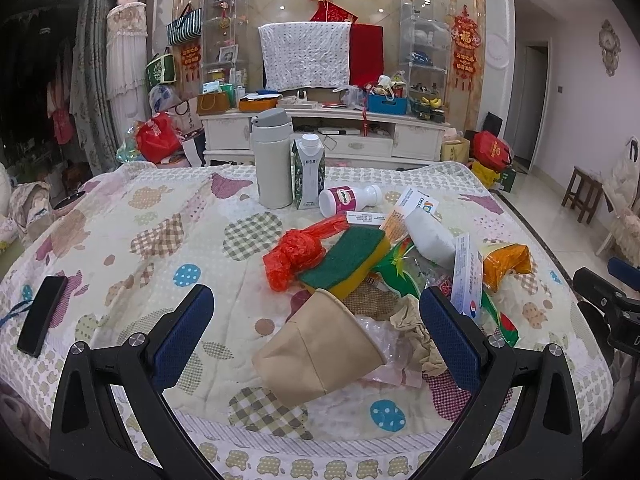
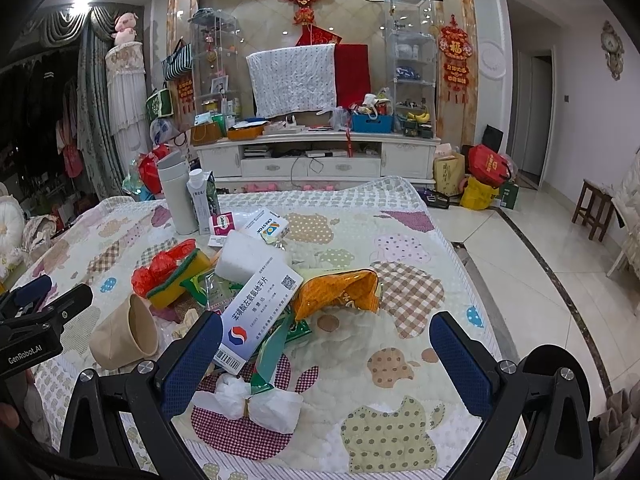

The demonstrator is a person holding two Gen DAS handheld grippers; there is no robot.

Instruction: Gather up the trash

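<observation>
Trash [image 1: 360, 272] litters the quilt [image 1: 120, 220], both grippers, left gripper [image 1: 316, 320] and right gripper [image 2: 326, 344], hovering level, fingers spread and holding nothing, a "CRESTOR" box [image 2: 268, 227] at twelve o'clock.

The right gripper [image 2: 326, 344] hangs wide open over a quilt-covered table [image 2: 400, 240], empty. A white medicine box [image 2: 260, 316] lies at its 10 o'clock, an orange snack bag [image 2: 340, 290] at 12, crumpled white tissue [image 2: 256, 404] at 7.

The left gripper [image 1: 316, 332] and the right gripper [image 2: 326, 354] are both held level with jaws spread wide, fingers framing the lower part of each frame, nothing gripped.
</observation>
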